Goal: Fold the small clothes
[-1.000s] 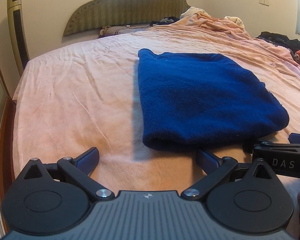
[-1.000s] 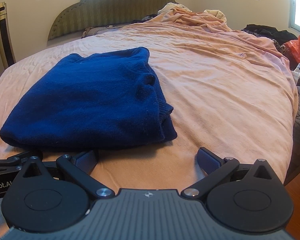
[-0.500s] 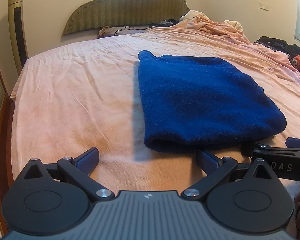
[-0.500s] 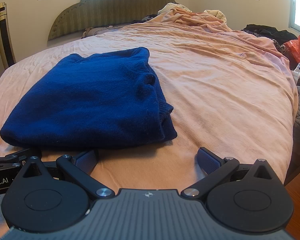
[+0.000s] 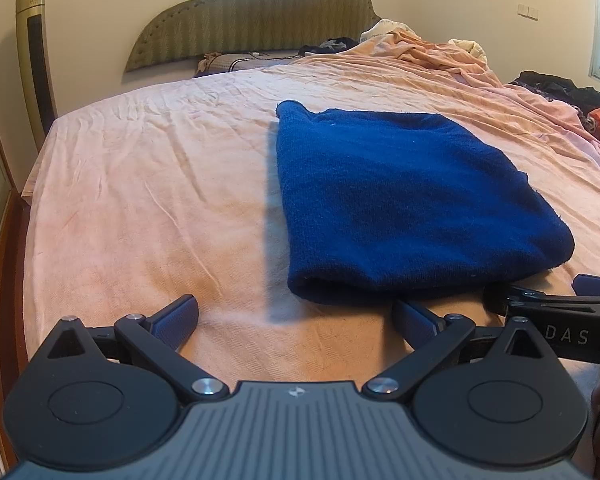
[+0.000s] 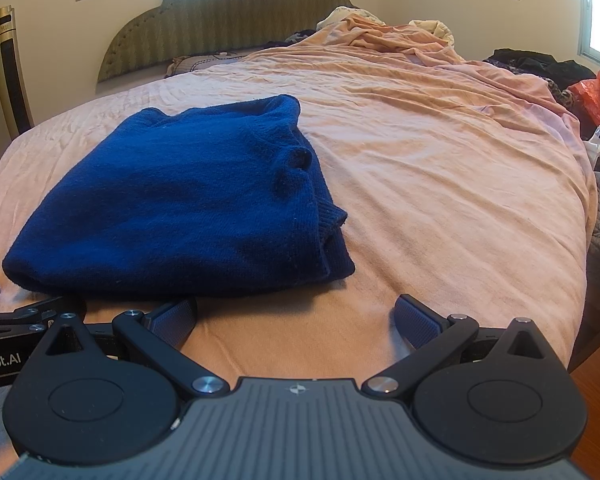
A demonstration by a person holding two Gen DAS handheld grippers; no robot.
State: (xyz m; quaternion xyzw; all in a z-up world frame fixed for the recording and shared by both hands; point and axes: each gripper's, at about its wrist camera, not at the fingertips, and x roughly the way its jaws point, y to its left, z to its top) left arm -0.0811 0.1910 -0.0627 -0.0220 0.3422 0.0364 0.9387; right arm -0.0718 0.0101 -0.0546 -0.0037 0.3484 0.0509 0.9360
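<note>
A dark blue knitted sweater lies folded into a thick rectangle on the pink bedsheet. In the right wrist view the same sweater sits left of centre, with a ribbed cuff sticking out at its right edge. My left gripper is open just short of the sweater's near left corner, nothing between its fingers. My right gripper is also open, near the sweater's near right corner, holding nothing. Each gripper shows at the edge of the other's view.
A padded headboard and pillows stand at the far end. Crumpled pink bedding is heaped at the far right. Dark clothes and an orange bag lie off the right side. A tall fan stands by the left wall.
Both grippers have stayed open and nearly still; the left view has shifted slightly, and the sweater has not moved.
</note>
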